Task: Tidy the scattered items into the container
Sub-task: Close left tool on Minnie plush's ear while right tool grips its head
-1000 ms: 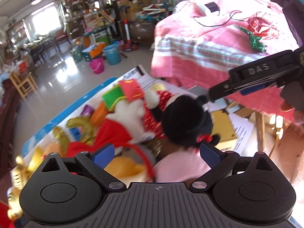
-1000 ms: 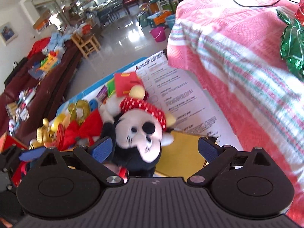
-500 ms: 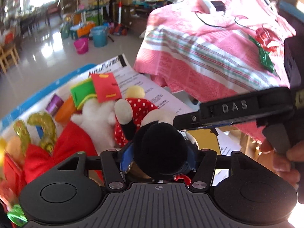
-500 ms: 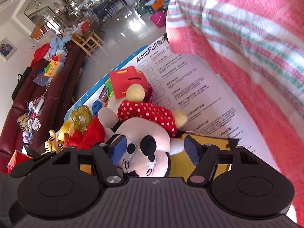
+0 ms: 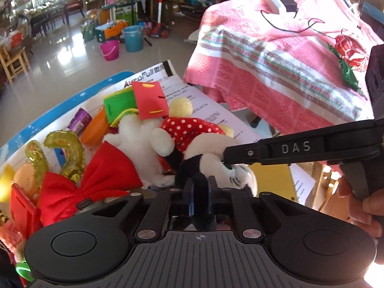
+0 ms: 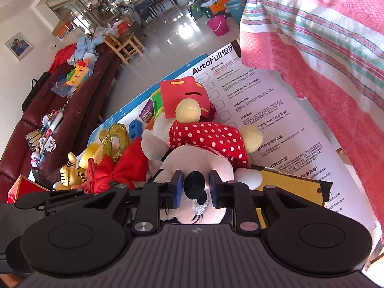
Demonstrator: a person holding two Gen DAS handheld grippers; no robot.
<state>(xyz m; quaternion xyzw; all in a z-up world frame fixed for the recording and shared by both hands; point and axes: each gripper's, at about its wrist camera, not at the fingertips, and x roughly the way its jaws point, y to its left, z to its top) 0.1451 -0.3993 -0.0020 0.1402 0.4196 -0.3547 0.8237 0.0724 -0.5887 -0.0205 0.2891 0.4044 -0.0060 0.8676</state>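
1. The Minnie Mouse plush (image 6: 204, 144) lies face-up on the pile of toys over the printed instruction sheet (image 6: 276, 120), its head nearest both grippers.
2. The left gripper (image 5: 200, 196) is clamped fully on the plush's black ear (image 5: 200, 206), a thin, floppy hold.
3. The right gripper (image 6: 195, 187) has its jaws closing around the black nose (image 6: 195, 183); the pads look to be just meeting it.
4. Let the right pads seat firmly before lifting.
5. Raise both hands together and evenly, so the soft body hangs clear of the red bow (image 6: 120, 170) and the red foam piece (image 6: 184, 96).
6. No container is in view; I cannot tell where it stands.
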